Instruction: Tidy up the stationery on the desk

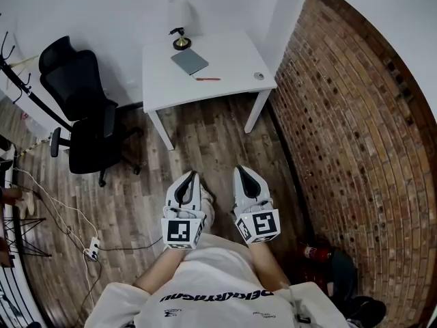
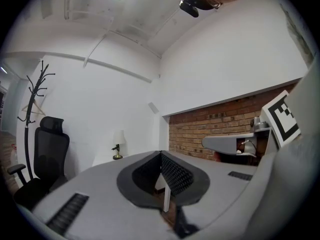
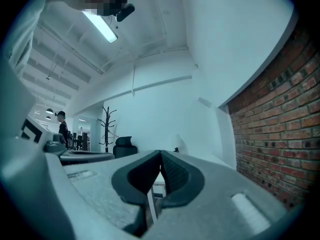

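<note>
A white desk (image 1: pixel 225 84) stands far ahead against the wall. On it lie a grey notebook (image 1: pixel 189 61), a red pen (image 1: pixel 207 78) and a small round grey item (image 1: pixel 259 76), with a lamp (image 1: pixel 181 41) at the back. My left gripper (image 1: pixel 190 177) and right gripper (image 1: pixel 244 171) hover side by side over the wooden floor, close to my body and well short of the desk. Both are shut with nothing between the jaws. In the left gripper view the left gripper (image 2: pixel 161 156) points at the lamp (image 2: pixel 118 151). In the right gripper view the right gripper (image 3: pixel 160 156) also faces the desk.
A black office chair (image 1: pixel 82 108) stands left of the desk, a coat rack (image 1: pixel 17 80) further left. A brick wall (image 1: pixel 341 135) runs along the right. Cables and a power strip (image 1: pixel 92 248) lie on the floor at left. A red object (image 1: pixel 315 253) sits by my right side.
</note>
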`<state>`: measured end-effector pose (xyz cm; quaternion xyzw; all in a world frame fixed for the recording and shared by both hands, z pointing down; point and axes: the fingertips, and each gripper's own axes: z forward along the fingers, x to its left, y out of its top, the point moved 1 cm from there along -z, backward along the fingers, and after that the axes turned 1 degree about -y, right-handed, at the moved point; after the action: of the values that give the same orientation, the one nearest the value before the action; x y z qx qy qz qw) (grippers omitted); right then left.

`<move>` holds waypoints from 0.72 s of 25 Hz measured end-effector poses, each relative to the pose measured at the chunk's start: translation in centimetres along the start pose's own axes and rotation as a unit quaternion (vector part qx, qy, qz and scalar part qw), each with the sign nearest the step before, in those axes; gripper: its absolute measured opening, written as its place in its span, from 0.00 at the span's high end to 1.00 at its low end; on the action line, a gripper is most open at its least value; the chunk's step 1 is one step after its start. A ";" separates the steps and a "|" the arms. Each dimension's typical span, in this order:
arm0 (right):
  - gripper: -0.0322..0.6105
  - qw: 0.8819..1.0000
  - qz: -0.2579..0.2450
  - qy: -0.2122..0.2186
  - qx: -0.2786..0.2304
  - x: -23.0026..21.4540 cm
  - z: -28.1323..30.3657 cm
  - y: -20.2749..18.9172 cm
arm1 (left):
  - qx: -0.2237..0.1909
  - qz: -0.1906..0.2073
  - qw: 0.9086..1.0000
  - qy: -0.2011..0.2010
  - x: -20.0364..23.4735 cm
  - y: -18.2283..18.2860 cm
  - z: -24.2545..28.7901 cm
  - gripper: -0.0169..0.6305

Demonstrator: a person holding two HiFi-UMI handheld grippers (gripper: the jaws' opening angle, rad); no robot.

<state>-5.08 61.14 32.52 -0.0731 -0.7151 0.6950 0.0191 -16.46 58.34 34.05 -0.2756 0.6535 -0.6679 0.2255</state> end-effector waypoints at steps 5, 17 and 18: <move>0.96 1.000 -0.003 -0.005 0.011 -4.3 5.1 -0.6 | -0.002 -0.013 1.000 -0.005 0.6 -0.7 7.1 0.98; 0.96 0.999 0.012 0.016 0.038 -12.8 24.3 0.0 | 0.019 -0.034 0.999 0.014 8.3 0.6 26.8 0.98; 0.96 0.999 0.015 0.019 0.041 -13.5 26.1 0.0 | 0.021 -0.036 0.999 0.017 9.2 0.7 28.4 0.98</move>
<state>4.88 33.50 32.64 -0.0957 -0.6841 0.7227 0.0255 -4.50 30.96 33.85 -0.2824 0.6328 -0.6938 0.1957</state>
